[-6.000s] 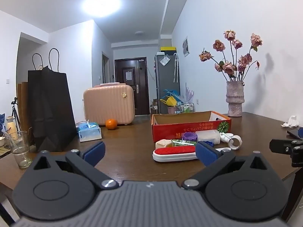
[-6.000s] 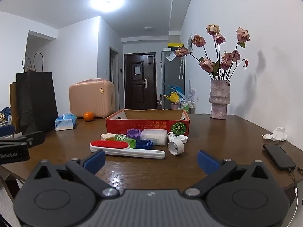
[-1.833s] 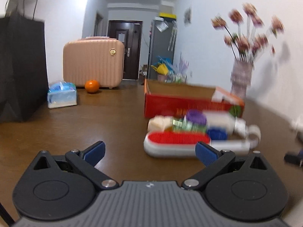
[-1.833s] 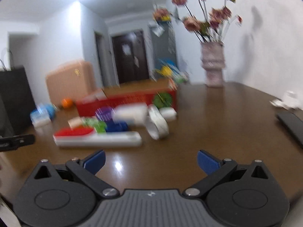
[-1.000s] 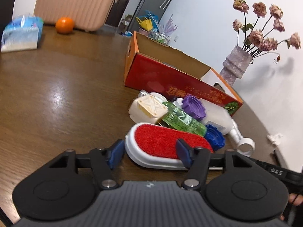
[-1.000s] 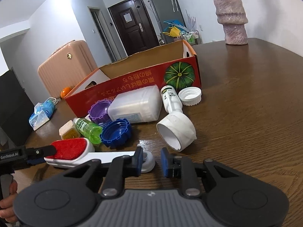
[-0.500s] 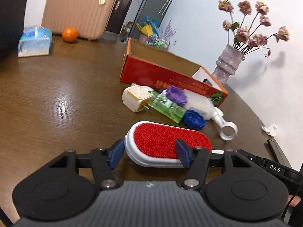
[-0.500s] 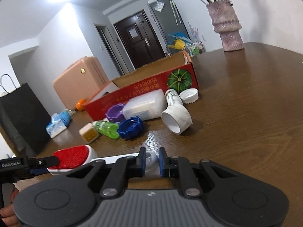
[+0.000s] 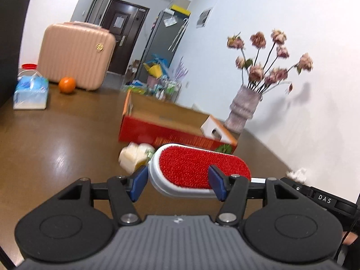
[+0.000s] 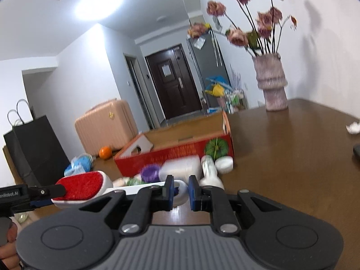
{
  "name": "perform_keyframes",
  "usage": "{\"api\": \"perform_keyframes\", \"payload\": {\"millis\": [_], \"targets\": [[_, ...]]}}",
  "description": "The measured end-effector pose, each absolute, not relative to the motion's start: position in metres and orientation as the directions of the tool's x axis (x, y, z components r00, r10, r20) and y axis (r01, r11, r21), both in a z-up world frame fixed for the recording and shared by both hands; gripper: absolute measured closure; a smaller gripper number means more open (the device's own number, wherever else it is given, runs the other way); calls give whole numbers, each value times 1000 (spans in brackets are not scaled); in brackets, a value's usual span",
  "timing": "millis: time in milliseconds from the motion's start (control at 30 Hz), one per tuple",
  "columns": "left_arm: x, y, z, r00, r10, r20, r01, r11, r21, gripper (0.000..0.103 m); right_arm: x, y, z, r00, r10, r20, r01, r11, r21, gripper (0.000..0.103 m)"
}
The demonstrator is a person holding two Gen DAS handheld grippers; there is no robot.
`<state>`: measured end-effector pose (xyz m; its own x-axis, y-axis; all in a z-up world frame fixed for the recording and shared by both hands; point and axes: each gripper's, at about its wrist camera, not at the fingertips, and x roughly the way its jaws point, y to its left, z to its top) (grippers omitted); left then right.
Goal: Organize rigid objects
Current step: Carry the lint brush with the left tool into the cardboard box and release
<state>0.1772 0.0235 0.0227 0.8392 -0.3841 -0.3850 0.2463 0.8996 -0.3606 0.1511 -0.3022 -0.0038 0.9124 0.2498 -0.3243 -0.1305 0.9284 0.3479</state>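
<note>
You have the lint brush (image 9: 198, 168) off the table, left gripper (image 9: 177, 183) clamped on its red head, right gripper (image 10: 181, 192) pinching its handle. Ahead, the red box (image 10: 175, 151) looks empty; bottles and caps (image 10: 180, 168) before it remain unsorted.

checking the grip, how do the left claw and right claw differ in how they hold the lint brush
The left claw stands fairly wide, clamped across the lint brush at its broad red head; the right claw is nearly closed, pinching the thin white handle end. The left grips the bulky end, the right the slim one. Both are shut on the same brush, which is off the table.
</note>
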Motion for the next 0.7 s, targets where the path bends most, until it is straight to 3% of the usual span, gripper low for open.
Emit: {"api": "perform_keyframes", "payload": {"millis": [233, 433, 700], "targets": [[254, 12, 58, 841, -419, -341, 290, 883, -370, 44, 210, -312, 34, 937, 210, -280, -115, 941, 320, 89], [344, 1, 88, 827, -428, -365, 283, 878, -386, 45, 293, -329, 67, 935, 218, -280, -107, 926, 361, 89], [478, -3, 72, 795, -396, -459, 216, 892, -397, 45, 442, -341, 58, 890, 236, -389, -58, 907, 417, 89]]}}
